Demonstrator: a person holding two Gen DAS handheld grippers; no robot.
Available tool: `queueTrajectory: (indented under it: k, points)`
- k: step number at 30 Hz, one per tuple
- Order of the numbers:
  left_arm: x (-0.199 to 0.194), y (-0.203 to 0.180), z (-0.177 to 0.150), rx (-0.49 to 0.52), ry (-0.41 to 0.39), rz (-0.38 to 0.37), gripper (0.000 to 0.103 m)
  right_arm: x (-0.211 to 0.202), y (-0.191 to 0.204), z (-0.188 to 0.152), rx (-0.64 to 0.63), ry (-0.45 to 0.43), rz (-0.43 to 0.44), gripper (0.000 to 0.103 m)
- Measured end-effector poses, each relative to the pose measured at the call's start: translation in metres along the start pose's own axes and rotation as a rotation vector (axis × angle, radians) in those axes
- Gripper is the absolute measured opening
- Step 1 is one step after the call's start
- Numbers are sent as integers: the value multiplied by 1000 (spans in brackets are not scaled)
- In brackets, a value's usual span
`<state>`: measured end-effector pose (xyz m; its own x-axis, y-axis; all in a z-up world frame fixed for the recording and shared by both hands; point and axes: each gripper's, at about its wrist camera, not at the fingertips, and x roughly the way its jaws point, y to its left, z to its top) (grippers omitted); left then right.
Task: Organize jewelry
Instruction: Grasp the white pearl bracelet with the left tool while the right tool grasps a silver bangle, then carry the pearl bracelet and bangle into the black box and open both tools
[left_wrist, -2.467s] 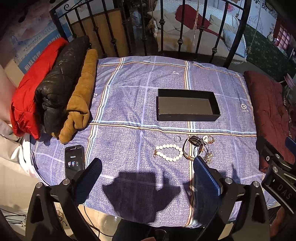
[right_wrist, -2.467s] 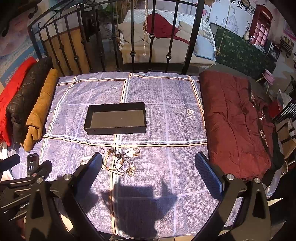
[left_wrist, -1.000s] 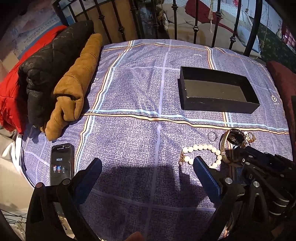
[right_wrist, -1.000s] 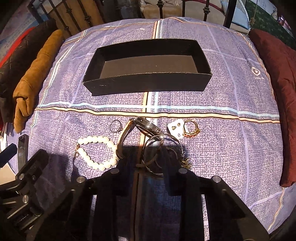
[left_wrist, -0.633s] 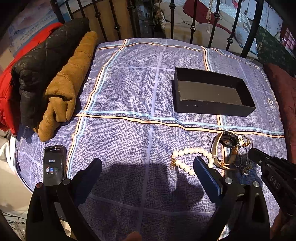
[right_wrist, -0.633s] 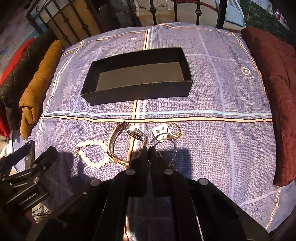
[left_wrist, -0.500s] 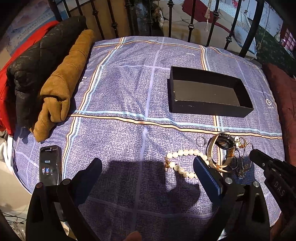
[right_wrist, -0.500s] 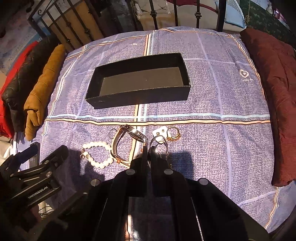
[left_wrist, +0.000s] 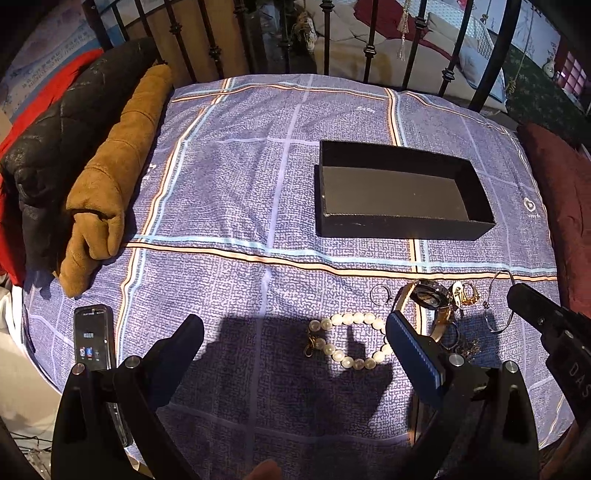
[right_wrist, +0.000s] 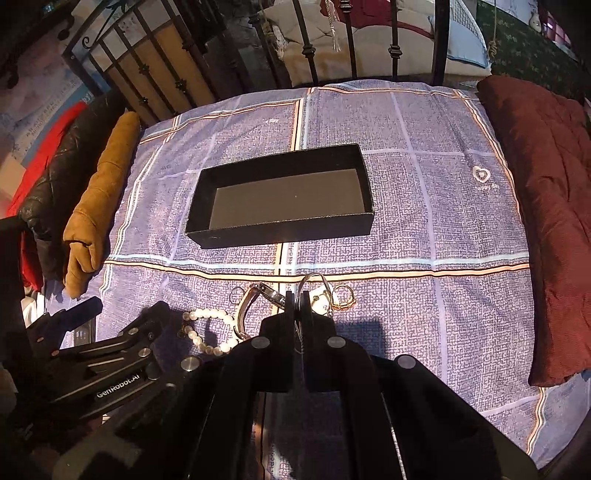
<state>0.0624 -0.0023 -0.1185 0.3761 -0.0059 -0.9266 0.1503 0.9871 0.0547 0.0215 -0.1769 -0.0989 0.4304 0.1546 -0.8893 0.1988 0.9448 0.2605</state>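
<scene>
My right gripper (right_wrist: 295, 295) is shut on a thin silver bangle (right_wrist: 314, 274), which hangs just above the bedspread; the bangle (left_wrist: 495, 329) also shows in the left wrist view beside the right gripper (left_wrist: 517, 291). On the cloth below lie a pearl bracelet (left_wrist: 347, 343), a watch (right_wrist: 258, 295), a small ring (left_wrist: 380, 293) and a gold ring (right_wrist: 343, 297). An open black box (right_wrist: 280, 199) sits empty farther back. My left gripper (left_wrist: 295, 325) is open over the near cloth, with the pearl bracelet by its right finger.
A phone (left_wrist: 92, 339) lies at the near left edge. Rolled brown (left_wrist: 110, 184), black and red garments line the left side. A maroon blanket (right_wrist: 546, 221) covers the right side. Iron bed rails stand behind.
The right gripper shut on the thin bangle and rose, lifting it off the jewelry pile. The left gripper drifted slightly and stayed open.
</scene>
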Motion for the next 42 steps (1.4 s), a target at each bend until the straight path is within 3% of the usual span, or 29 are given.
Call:
queueTrajectory:
  k: [3,7,12,15,17,19,21,24,25,26,28,32,42]
  points:
    - [15,-6,-9,24,44,-12,90,2,-4,-4,6,9,0,3]
    - [19,8,-13,-7,36,71,84,1,-6,-6,6,-2,-2,3]
    - [27,5,-10,34,73,-33,83,1,-7,-8,6,-11,6,3]
    - [49,-6,-11,85,144,66,83,1,-8,-10,12,-7,8,3]
    - [71,3,-14,39,236,75,85,0,-7,-10,12,-11,9,3]
    - [75,19,-14,-53,240,9,85,-1,-8,-11,11,-15,8,3]
    - [72,25,-12,-59,234,2,76,-2,-9,-11,13,-16,9,3]
    - [63,37,-10,-83,208,-5,39,-3,-12,-11,21,-22,8,3]
    - [61,42,-9,-96,205,-27,19,-3,-13,-11,23,-24,7,3]
    - [59,47,-8,-108,210,-50,11,-3,-13,-11,25,-25,6,3]
    - [57,53,-6,-121,218,-78,9,-3,-14,-11,29,-29,8,3]
    - [29,49,3,-93,152,-129,9,-3,-11,-10,23,-32,12,3]
    - [-13,20,13,0,68,-180,9,-11,-2,-4,-5,-60,21,3]
